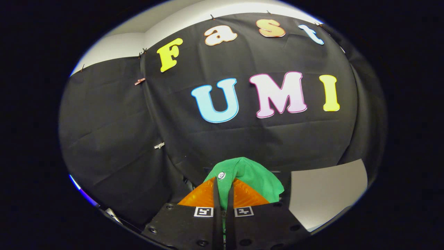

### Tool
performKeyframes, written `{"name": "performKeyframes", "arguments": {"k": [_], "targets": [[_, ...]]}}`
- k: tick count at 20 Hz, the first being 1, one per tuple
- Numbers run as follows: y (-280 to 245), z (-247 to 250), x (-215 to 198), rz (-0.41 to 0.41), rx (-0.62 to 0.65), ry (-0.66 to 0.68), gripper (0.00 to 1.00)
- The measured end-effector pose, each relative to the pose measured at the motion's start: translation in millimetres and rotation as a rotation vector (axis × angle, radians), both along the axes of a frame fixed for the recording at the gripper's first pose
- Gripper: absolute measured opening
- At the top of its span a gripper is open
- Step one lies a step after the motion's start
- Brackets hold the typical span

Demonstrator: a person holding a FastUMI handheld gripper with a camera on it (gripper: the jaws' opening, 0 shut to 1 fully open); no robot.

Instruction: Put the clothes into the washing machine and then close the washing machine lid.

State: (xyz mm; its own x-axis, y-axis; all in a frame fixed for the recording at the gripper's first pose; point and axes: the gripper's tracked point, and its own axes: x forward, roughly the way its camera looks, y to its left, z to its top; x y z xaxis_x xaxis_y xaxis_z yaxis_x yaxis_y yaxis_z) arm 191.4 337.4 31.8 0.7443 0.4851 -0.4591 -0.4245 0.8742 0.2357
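Holding a green garment [255,175] pinched between the fingers of the gripper [223,189], both pressed together on a fold of cloth with a white button just at the tips. Bunched ahead of and over the fingertips, lifted against the black booth wall [114,132], with a pale surface [326,189] off to the right. Best kept clamped firmly, carried level toward the drum opening, lowered well inside before parting the fingers, avoiding a snag on the rim.
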Motion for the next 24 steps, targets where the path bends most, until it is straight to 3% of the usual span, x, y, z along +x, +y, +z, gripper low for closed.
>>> {"name": "performKeyframes", "arguments": {"k": [10,18,24], "targets": [[62,-167,12,0.050,-0.093,0.146,0.07],[52,-314,44,0.034,-0.194,0.229,0.08],[31,-397,67,0.000,-0.274,0.238,0.08]]}}
